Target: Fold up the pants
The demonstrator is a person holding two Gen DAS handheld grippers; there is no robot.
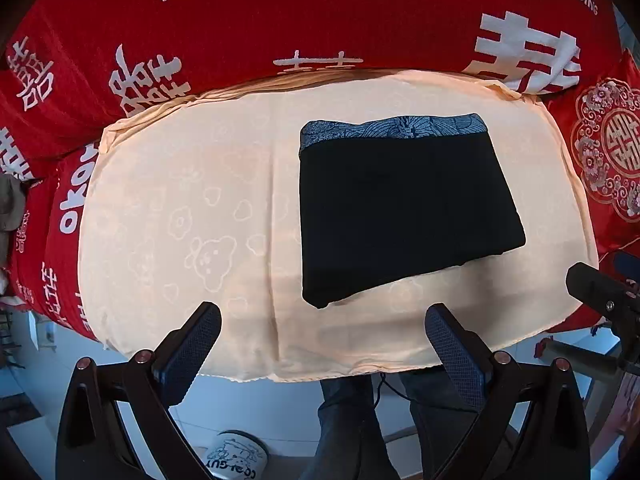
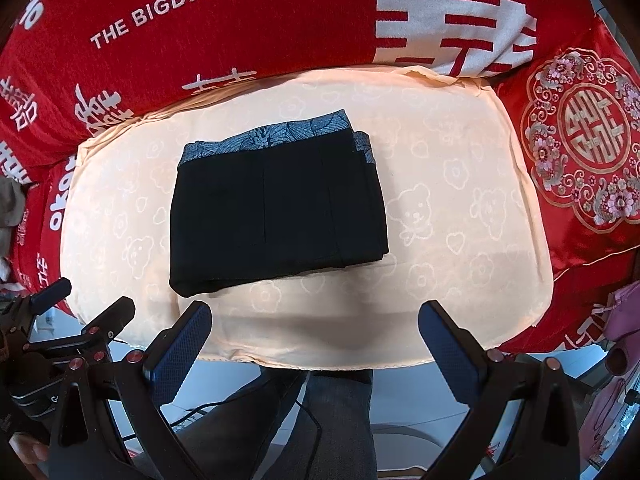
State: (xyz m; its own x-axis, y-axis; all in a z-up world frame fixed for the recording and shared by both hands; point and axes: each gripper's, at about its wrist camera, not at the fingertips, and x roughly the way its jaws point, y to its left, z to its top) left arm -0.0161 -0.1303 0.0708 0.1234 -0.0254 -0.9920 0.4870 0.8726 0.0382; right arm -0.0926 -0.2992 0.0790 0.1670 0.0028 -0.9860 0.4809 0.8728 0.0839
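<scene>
The black pants [image 1: 404, 208] [image 2: 276, 212] lie folded into a compact rectangle on the peach cloth [image 1: 180, 208] [image 2: 460, 216], with a blue patterned waistband [image 1: 392, 128] [image 2: 272, 136] along the far edge. My left gripper [image 1: 322, 320] hovers open above the cloth's near edge, short of the pants, with nothing between its fingers. My right gripper [image 2: 314, 318] is likewise open and empty, just in front of the pants' near edge. The left gripper's body [image 2: 60, 332] shows at the lower left of the right wrist view.
A red blanket with white lettering [image 1: 280, 20] [image 2: 240, 20] surrounds the peach cloth on the far and left sides. A red embroidered cushion [image 1: 608, 148] [image 2: 580, 152] sits to the right. A person's legs in jeans [image 1: 352, 420] [image 2: 320, 420] stand below, near a printed mug [image 1: 236, 456].
</scene>
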